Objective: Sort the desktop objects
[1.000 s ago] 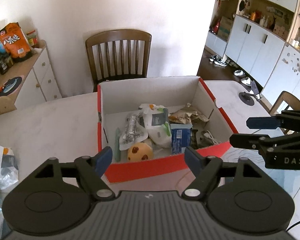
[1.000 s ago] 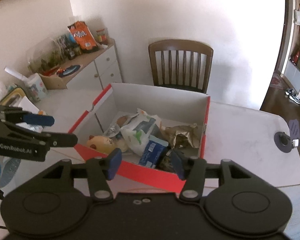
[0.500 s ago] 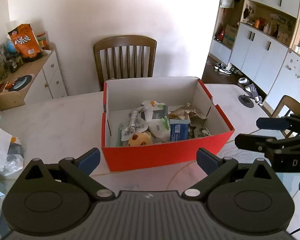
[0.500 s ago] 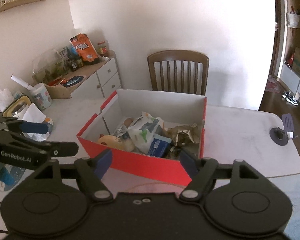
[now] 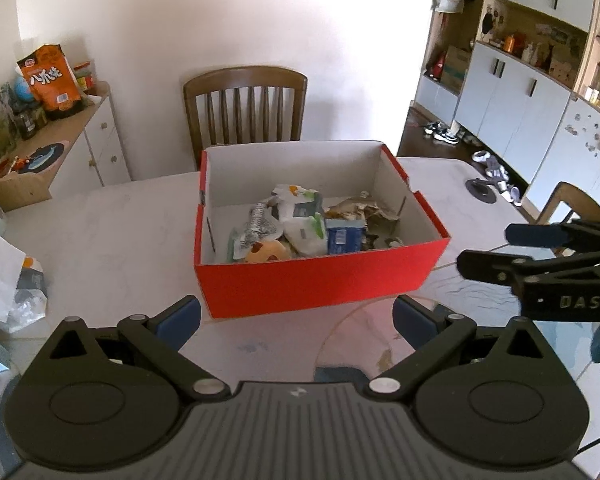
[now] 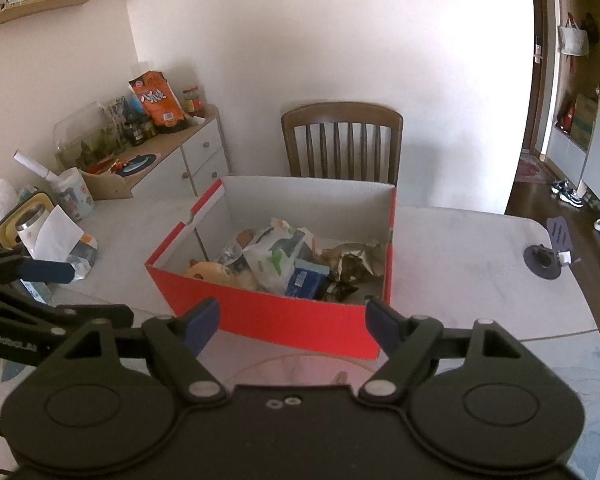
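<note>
Red shoebox (image 5: 320, 280) lies beyond your fingers, untouched. Your left gripper (image 5: 296, 316) gapes wide, empty; right gripper (image 6: 292, 320), just opening, likewise. Only its view shows the wall shelf (image 6: 44, 6).

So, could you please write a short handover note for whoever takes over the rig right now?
Left gripper: open, empty, jaws just opened wide, short of the red box.
Right gripper: open, empty, jaws also just opening, near the box's front wall.
Things: blue carton, white pouch, yellow toy and crumpled wrappers lie inside the box on the table.
Done: those items are boxed.
Left: a white bag with wrappers lies at the table's left edge; it may need sorting.
</note>
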Motion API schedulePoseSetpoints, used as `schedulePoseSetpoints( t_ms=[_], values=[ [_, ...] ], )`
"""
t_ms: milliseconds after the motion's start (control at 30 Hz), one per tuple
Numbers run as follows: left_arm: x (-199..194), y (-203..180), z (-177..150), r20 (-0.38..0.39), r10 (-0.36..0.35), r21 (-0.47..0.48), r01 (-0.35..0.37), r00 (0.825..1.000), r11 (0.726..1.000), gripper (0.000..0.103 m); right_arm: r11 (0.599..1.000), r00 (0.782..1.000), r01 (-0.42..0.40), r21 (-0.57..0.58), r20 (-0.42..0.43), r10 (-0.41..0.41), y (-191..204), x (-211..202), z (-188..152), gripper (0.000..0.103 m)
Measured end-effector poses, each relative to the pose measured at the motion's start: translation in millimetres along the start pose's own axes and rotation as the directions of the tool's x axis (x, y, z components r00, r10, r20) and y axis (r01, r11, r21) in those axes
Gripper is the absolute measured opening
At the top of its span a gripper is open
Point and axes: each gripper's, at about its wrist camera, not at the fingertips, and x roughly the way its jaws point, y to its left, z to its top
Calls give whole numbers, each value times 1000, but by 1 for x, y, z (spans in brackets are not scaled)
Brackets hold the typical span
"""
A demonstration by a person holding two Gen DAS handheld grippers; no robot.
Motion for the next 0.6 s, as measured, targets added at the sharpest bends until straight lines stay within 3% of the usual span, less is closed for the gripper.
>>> schedulePoseSetpoints(
  t_ms=[600],
  values=[
    [0,-5,-17,-25,16,-10,-17,1000,1000,103,999,1000,13,32,-24,-12,-7,-4,-23,81]
  ],
)
